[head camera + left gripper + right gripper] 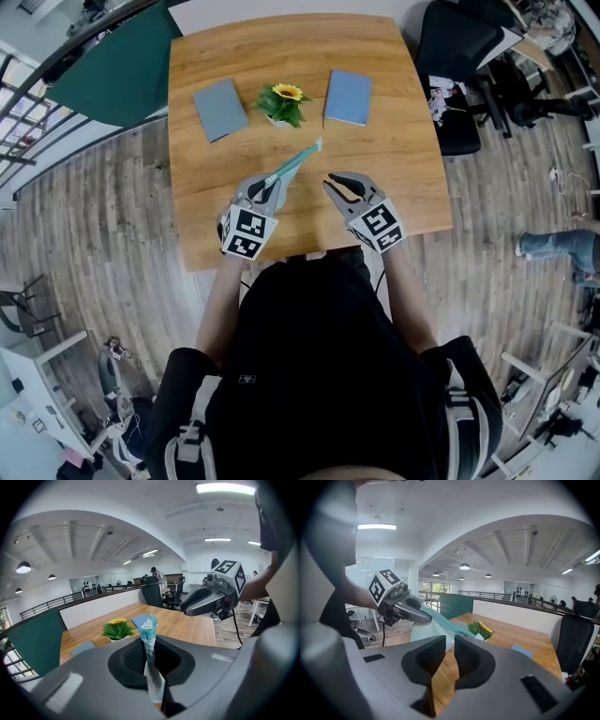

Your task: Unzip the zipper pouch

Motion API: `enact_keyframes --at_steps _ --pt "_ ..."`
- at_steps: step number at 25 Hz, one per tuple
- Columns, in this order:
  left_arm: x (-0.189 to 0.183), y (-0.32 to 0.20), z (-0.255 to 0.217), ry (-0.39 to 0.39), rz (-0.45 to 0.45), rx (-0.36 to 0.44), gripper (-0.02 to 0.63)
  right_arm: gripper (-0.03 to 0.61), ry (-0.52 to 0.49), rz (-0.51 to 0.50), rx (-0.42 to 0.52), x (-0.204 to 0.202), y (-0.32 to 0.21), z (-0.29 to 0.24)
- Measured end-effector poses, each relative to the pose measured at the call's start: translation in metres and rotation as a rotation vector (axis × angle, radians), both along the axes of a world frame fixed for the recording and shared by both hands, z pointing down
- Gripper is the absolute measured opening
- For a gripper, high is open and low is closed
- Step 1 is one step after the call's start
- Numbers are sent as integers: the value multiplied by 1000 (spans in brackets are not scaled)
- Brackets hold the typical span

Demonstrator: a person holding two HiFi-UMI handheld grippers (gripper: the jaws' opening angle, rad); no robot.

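The teal zipper pouch (292, 166) is held up edge-on above the wooden table (403, 178), reaching toward the flower pot. My left gripper (265, 190) is shut on the pouch's near end; in the left gripper view the pouch (150, 658) stands pinched between the jaws. My right gripper (339, 185) hangs a little to the right of the pouch, apart from it. Its jaws stand open with a narrow gap and nothing between them (447, 660). In the right gripper view the pouch (436, 623) shows beyond, held by the left gripper (405, 609).
A small pot of yellow flowers (282, 102) stands mid-table just past the pouch's tip. Two blue-grey notebooks lie flat: one left (220, 109), one right (348, 97). Office chairs (459, 56) stand off the table's right side.
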State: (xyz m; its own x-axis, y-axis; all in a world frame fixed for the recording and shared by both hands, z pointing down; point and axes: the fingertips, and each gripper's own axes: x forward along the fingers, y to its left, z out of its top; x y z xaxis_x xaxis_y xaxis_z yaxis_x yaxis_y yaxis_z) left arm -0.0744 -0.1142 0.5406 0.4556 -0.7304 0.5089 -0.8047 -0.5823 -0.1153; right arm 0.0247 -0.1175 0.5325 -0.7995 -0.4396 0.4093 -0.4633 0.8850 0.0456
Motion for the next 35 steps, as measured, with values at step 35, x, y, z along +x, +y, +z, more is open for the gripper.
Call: enact_keyframes --at_steps 35 --pt "41 3 5 -53 94 -6 5 48 -117 -101 7 -38 22 -36"
